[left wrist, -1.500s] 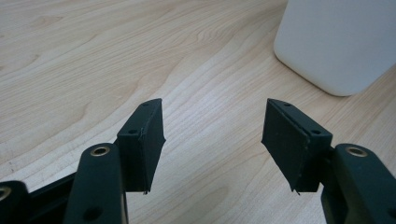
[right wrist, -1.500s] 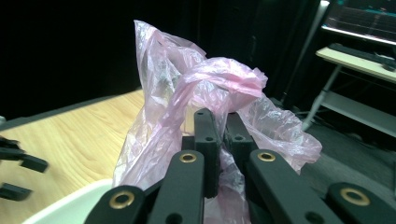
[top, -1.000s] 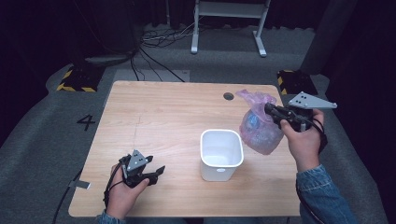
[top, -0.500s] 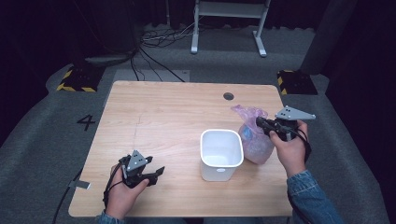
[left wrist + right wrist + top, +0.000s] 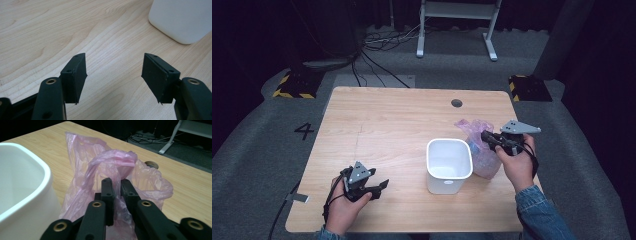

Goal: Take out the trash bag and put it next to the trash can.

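A: Start with the biggest thing.

B: The wooden table [image 5: 387, 130]. Bare wood over most of it, with a small dark round fitting [image 5: 456, 103] near the far edge. Right of the middle stands a white bin [image 5: 449, 165], upright, open at the top.

A: And the bag?

B: The pink plastic bag [image 5: 477, 145] sits on the table just to the right of the bin, touching its side or very nearly — I cannot tell which. In the right gripper view its gathered top bunches up right in front of the jaws, and something bluish shows through the film in the high view.

A: The tongs?

B: The right gripper [image 5: 490, 137] has a fold of the bag's top between its jaws. They have just been easing apart, though the gap is narrow and the plastic sits pinched in it. The left gripper [image 5: 379, 186] rests low near the table's front left, well apart from the bin — jaws wide apart, nothing but wood grain between them.
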A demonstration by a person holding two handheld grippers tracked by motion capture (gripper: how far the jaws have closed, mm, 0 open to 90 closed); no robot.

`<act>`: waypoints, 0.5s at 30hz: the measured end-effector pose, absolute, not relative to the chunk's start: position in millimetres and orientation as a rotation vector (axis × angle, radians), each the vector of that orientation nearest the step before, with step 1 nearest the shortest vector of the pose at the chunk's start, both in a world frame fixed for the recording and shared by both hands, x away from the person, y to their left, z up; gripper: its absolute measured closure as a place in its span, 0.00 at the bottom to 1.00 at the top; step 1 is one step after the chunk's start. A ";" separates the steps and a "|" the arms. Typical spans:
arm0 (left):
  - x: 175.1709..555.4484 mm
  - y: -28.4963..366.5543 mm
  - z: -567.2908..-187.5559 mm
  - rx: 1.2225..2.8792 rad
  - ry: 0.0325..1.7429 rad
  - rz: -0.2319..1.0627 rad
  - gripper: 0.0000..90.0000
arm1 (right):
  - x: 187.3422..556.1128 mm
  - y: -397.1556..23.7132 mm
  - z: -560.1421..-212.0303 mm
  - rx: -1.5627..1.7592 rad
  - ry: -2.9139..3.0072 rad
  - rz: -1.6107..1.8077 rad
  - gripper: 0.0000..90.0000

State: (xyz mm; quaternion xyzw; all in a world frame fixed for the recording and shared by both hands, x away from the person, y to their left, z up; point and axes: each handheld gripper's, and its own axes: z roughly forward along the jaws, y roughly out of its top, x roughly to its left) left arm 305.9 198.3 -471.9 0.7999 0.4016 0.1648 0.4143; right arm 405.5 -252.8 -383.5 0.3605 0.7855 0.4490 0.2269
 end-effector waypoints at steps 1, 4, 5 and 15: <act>305.8 198.5 -472.0 2.010 1.011 0.413 0.40 | 405.5 -253.3 -382.8 0.991 2.162 1.238 0.90; 305.1 198.9 -472.7 2.003 1.020 0.410 0.40 | 404.8 -255.2 -379.7 0.993 2.153 1.238 0.86; 305.0 199.3 -472.7 2.004 1.022 0.411 0.40 | 404.5 -256.0 -378.4 0.993 2.150 1.238 0.82; 301.2 203.1 -474.5 2.004 1.045 0.409 0.39 | 384.9 -268.1 -351.9 0.958 2.063 1.204 0.47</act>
